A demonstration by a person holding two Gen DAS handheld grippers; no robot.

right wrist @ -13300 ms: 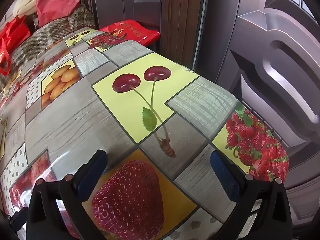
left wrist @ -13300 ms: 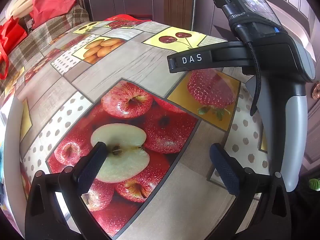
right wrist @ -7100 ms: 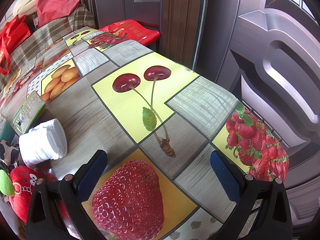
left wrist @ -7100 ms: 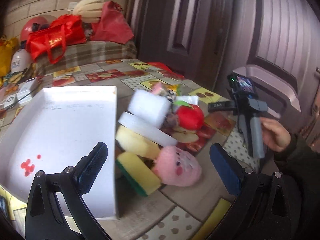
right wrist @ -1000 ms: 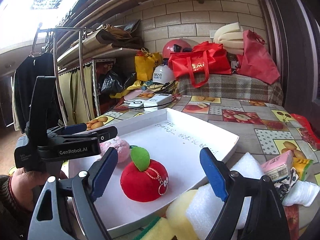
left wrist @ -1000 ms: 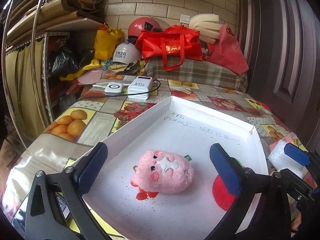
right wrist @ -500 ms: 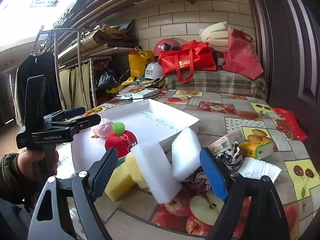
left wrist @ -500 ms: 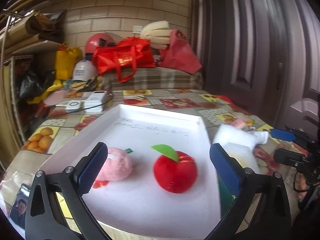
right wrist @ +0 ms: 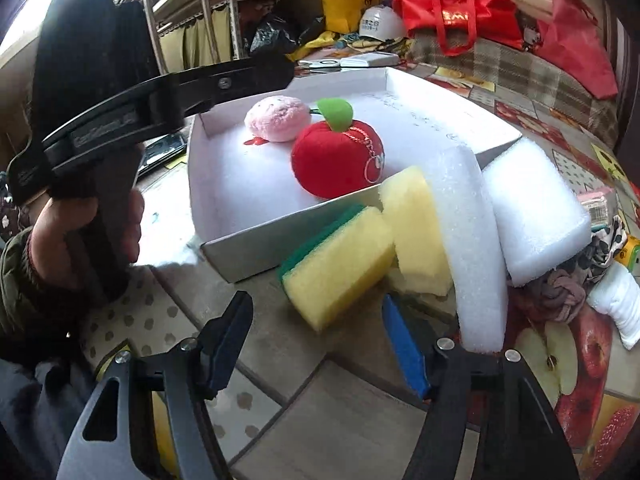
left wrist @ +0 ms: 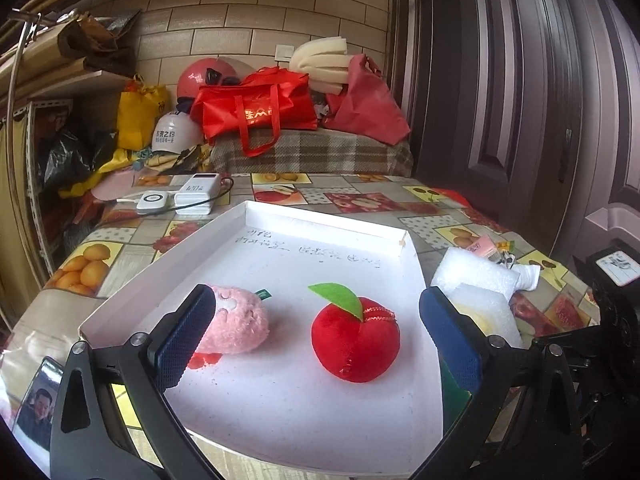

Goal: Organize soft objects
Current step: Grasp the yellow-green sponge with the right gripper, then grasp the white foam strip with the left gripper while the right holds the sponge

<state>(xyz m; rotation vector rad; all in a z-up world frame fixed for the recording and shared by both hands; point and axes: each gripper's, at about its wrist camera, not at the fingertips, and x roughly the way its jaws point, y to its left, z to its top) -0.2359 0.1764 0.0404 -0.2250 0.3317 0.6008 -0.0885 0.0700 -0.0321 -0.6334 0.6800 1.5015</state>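
While the left wrist view looks level across the white tray point(left wrist: 132, 280) toward the back wall, the right wrist view tips down at the table point(right wrist: 340, 408) beside the tray's near corner. Only the left view shows the dark door point(left wrist: 520, 100), the red bag point(left wrist: 260, 108) on the plaid cover and the two white chargers point(left wrist: 180, 198) beyond the tray. Only the right view shows the yellow sponge with a green back point(right wrist: 340, 264), lying on the table against the tray's outer wall, with a second yellow sponge point(right wrist: 416, 220) leaning behind it and two white foam blocks point(right wrist: 472, 248) propped alongside. Farther right lie a knotted rope point(right wrist: 560, 288) and a rolled white cloth point(right wrist: 620, 304).

Both views show the pink plush point(left wrist: 240, 320) and the red plush apple point(left wrist: 356, 340) sitting side by side inside the tray, apart from each other.

The left gripper point(left wrist: 320, 340) has its fingers spread wide with nothing between them, framing the two plush toys. In the right view a hand point(right wrist: 80, 220) holds that gripper, which hides the tray's left edge. The right gripper point(right wrist: 316, 344) is closing its fingers just short of the green-backed sponge; nothing is gripped. The long foam block overlaps its right finger point(right wrist: 404, 344).
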